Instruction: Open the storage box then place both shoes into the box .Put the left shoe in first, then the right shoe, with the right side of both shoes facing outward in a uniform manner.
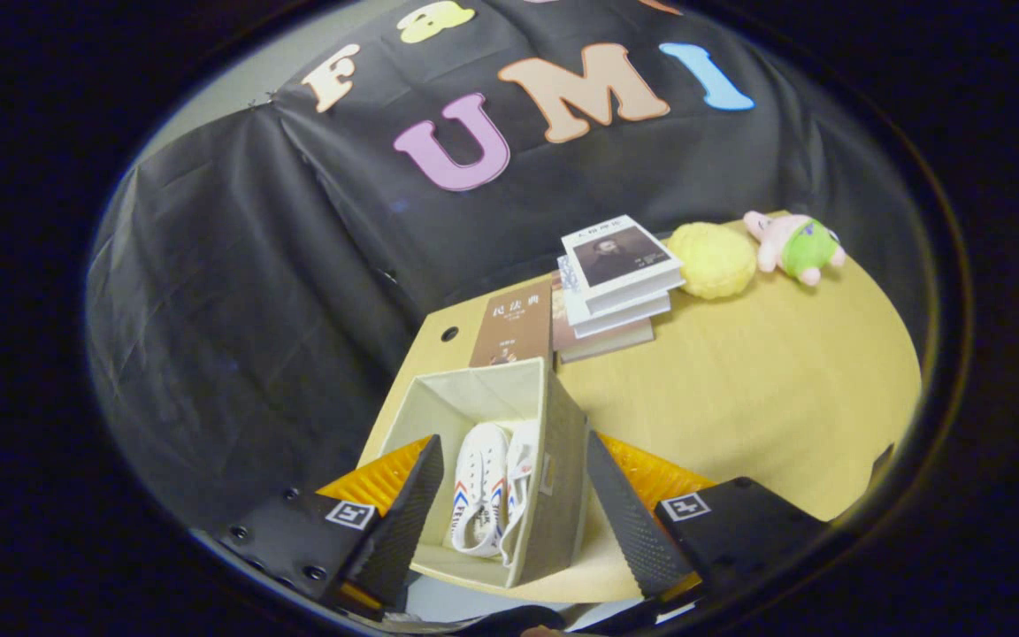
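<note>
Both white canvas shoes sit inside the open storage box (554, 478), and the box lies straight ahead of the gripper (514, 495), framed between its two fingers. The clearer shoe (480, 482) lies sole-down with its laces up, its long axis running from 6 o'clock to 12 o'clock, away from the fingers. The second shoe (520, 482) is pressed against it at 3 o'clock, tipped on edge between the first shoe and the box's right wall; I cannot tell which of them is the left and which the right, nor which flank faces outward.

The gripper's fingers stand wide apart, one on each side of the box and holding nothing. The left finger (412, 513) overlaps the box's left wall in the view and the right finger (629, 522) stands just outside the right wall; neither appears to press on it.

By my reading the placing is done or nearly so, and any further move would be a straight pull back along the box's long axis, toward 6 o'clock.

Beyond the box at 12 o'clock a brown book (511, 327) lies flat on the yellow wooden table (757, 389). At about 1 o'clock is a stack of books (616, 287), then a yellow knitted plush (711, 259) and a pink-and-green plush toy (797, 245) near 2 o'clock, all well apart from the box.
</note>
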Demonstrator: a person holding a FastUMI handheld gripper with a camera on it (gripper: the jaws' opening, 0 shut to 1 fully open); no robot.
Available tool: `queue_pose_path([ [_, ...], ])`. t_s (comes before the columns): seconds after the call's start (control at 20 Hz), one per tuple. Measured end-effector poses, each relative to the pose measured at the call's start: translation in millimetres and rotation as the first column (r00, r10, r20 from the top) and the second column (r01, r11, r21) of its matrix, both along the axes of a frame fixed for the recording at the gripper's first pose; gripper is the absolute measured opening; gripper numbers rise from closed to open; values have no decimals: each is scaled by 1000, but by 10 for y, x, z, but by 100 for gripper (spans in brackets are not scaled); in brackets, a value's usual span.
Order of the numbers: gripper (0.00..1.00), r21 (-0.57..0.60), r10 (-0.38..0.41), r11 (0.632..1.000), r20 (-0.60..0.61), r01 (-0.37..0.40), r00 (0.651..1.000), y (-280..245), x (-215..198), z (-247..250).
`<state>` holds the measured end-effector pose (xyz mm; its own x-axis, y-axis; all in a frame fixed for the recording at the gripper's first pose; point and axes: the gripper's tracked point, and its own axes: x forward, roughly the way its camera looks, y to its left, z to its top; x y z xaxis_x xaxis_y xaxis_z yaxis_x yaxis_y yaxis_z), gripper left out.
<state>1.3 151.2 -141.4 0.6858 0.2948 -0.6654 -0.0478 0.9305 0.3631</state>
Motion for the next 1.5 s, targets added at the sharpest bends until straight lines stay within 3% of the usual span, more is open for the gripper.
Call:
queue_pose_path([
  [0.25,100,-78,6,997,174,8,985,-435,62,384],
  [0.65,100,-170,-39,980,368,108,929,-1292,133,881],
  [1.25,100,-260,-72,929,573,265,816,-2142,27,1391],
  [1.5,100,-264,-77,923,583,278,809,-2231,33,1396],
])
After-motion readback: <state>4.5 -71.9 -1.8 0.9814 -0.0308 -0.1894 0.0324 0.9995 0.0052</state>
